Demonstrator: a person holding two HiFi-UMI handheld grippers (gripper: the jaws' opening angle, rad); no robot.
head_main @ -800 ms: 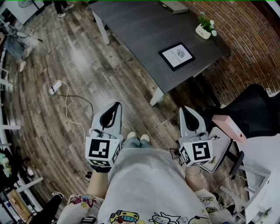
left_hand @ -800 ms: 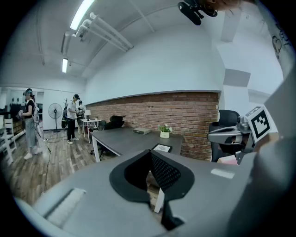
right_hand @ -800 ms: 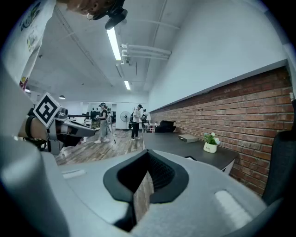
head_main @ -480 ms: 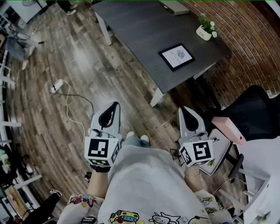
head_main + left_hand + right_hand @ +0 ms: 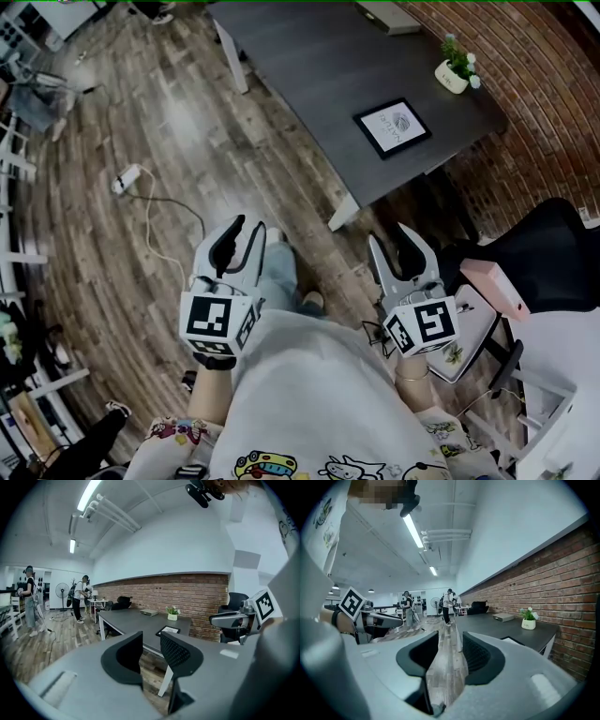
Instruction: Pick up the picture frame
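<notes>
The picture frame (image 5: 392,127), black with a white print, lies flat near the front right corner of a dark table (image 5: 309,66). It also shows small in the left gripper view (image 5: 168,630) and at the table edge in the right gripper view (image 5: 512,639). My left gripper (image 5: 247,227) and right gripper (image 5: 389,234) hang over the wooden floor, well short of the table. Both point toward it and both are open, with nothing between their jaws. The gap between the jaws shows floor and table in each gripper view (image 5: 151,641) (image 5: 450,641).
A small potted plant (image 5: 455,70) and a flat box (image 5: 389,14) sit on the table beyond the frame. A black office chair (image 5: 553,244) stands at the right by the brick wall. A power strip with cable (image 5: 127,178) lies on the floor at left. People stand far off (image 5: 79,599).
Both grippers' jaws were together earlier and now stand apart. The view has moved forward: the table and frame sit slightly farther right, and one foot has stepped ahead.
</notes>
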